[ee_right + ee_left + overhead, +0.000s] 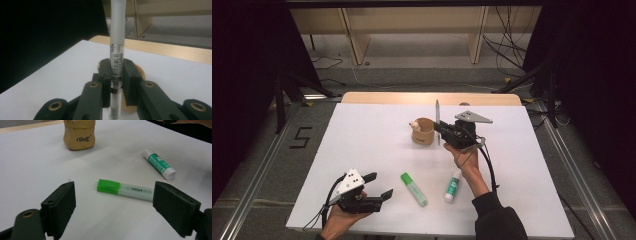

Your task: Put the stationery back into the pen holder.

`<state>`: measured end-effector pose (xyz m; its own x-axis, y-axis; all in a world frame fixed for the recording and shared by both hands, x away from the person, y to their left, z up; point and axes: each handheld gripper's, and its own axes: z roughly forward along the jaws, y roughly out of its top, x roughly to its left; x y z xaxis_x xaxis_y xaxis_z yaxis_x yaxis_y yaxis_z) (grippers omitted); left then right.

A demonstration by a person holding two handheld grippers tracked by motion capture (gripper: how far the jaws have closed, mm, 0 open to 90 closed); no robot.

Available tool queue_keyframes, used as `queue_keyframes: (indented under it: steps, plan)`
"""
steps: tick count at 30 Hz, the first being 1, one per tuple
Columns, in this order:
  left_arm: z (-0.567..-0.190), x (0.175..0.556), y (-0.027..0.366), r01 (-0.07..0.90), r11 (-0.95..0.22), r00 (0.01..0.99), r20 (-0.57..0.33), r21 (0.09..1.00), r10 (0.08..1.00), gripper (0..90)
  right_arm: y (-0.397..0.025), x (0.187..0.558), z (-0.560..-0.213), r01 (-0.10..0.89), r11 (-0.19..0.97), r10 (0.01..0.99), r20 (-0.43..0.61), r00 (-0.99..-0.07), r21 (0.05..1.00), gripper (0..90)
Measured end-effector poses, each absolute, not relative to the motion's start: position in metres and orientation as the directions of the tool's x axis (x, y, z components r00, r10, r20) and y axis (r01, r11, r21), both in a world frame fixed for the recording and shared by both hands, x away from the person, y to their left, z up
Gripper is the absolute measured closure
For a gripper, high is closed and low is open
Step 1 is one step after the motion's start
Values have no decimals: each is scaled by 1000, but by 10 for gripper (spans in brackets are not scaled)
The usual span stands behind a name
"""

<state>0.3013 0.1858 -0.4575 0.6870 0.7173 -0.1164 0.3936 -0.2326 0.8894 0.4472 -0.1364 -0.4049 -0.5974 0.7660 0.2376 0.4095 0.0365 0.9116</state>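
My right gripper (439, 128) is shut on a grey pen (437, 120), held upright just right of a tan wooden cup (423, 131) at the table's middle. In the right gripper view the pen (117, 50) stands clamped between the two black jaws, with the cup (140, 72) behind them. My left gripper (379, 186) rests open near the front left edge with nothing between its jaws. A green highlighter (413, 189) lies just right of it, and in the left gripper view that highlighter (125, 190) lies ahead between the jaws. A green-and-white glue stick (452, 185) lies further right.
The white tabletop (362, 140) has free room on its left half. The cup (79, 134) bears dark lettering, and the glue stick (159, 163) lies to its right. Shelving and cables (507, 45) stand beyond the far edge.
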Motion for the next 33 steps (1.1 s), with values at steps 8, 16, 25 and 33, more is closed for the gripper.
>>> queue_keyframes:
  steps: [8,16,25,33]
  plan:
    - [-458,303,189,383,-227,683,-110,896,722,184,-126,464,-405,426,40,777,240,-582,904,797]
    - [-460,303,189,390,-214,686,-127,896,716,184,-119,477,-404,435,37,786,243,-569,900,797]
    - [-460,303,190,389,-206,682,-130,898,720,184,-110,489,-404,440,26,795,249,-554,897,797]
    - [-461,303,189,388,-210,685,-128,897,717,184,-103,497,-404,440,29,801,242,-547,898,797]
